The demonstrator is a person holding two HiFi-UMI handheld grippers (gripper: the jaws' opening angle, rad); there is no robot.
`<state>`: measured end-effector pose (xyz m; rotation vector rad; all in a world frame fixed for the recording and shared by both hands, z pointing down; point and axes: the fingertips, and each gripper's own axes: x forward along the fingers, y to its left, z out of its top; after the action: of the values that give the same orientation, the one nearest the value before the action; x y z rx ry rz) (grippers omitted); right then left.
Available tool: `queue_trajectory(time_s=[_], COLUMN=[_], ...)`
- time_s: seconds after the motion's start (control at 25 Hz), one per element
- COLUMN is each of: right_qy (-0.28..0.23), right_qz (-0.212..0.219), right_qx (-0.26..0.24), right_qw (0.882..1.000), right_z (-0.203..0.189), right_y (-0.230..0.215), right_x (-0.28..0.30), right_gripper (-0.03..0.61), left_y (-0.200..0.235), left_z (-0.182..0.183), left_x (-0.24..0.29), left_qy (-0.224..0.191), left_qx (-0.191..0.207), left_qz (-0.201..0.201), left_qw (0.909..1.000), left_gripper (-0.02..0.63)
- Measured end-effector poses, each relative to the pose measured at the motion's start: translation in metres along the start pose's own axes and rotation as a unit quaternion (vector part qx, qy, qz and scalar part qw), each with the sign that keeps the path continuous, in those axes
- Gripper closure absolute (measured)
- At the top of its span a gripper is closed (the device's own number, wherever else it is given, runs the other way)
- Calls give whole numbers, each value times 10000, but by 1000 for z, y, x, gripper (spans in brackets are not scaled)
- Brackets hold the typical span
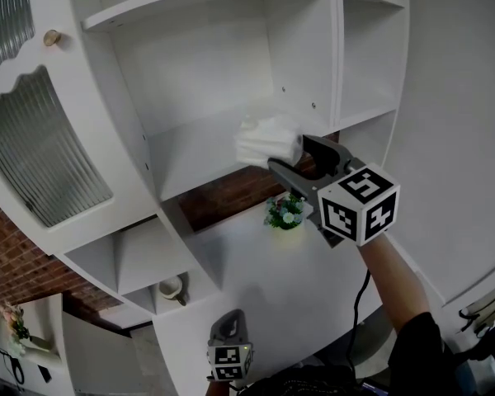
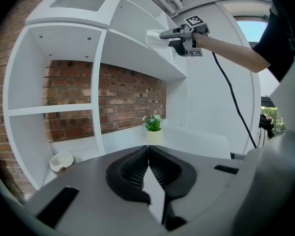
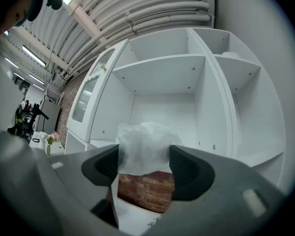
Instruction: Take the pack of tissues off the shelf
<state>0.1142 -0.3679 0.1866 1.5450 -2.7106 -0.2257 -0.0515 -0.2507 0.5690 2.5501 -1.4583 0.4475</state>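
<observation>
The pack of tissues (image 1: 266, 140), white and crinkled in clear wrap, is clamped between the jaws of my right gripper (image 1: 287, 157). It hangs at the front edge of the white shelf board (image 1: 190, 151), in front of the open compartment. In the right gripper view the pack (image 3: 143, 147) fills the gap between the dark pads, and my right gripper (image 3: 143, 161) is shut on it. From the left gripper view the pack (image 2: 155, 37) and the right gripper (image 2: 166, 35) show high up beside the shelf. My left gripper (image 1: 228, 337) stays low over the desk, its jaws (image 2: 148, 168) shut with nothing between them.
A white shelving unit (image 1: 231, 48) with several open compartments backs onto a brick wall (image 2: 123, 102). A small potted plant (image 1: 285, 211) stands on the white desk (image 1: 264, 279) below. A small bowl (image 1: 172, 287) sits in a lower cubby. A ribbed glass cabinet door (image 1: 41, 151) is at left.
</observation>
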Motion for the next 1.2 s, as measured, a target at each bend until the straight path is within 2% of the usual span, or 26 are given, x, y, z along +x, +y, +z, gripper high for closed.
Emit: queue_trajectory(time_s=[0.72, 1.2], right_qy=[-168, 65], right_qz=[97, 111], right_qx=[363, 575], right_qw=[9992, 9983], right_z=[-43, -80], right_y=[18, 31], right_x=[-49, -57], right_gripper=[291, 293], left_y=[-11, -8], left_z=[-6, -3], left_x=[-12, -18], left_qy=[10, -62], left_qx=[30, -16], left_qz=[52, 110], left_qw=[10000, 9999], left_gripper=[604, 603])
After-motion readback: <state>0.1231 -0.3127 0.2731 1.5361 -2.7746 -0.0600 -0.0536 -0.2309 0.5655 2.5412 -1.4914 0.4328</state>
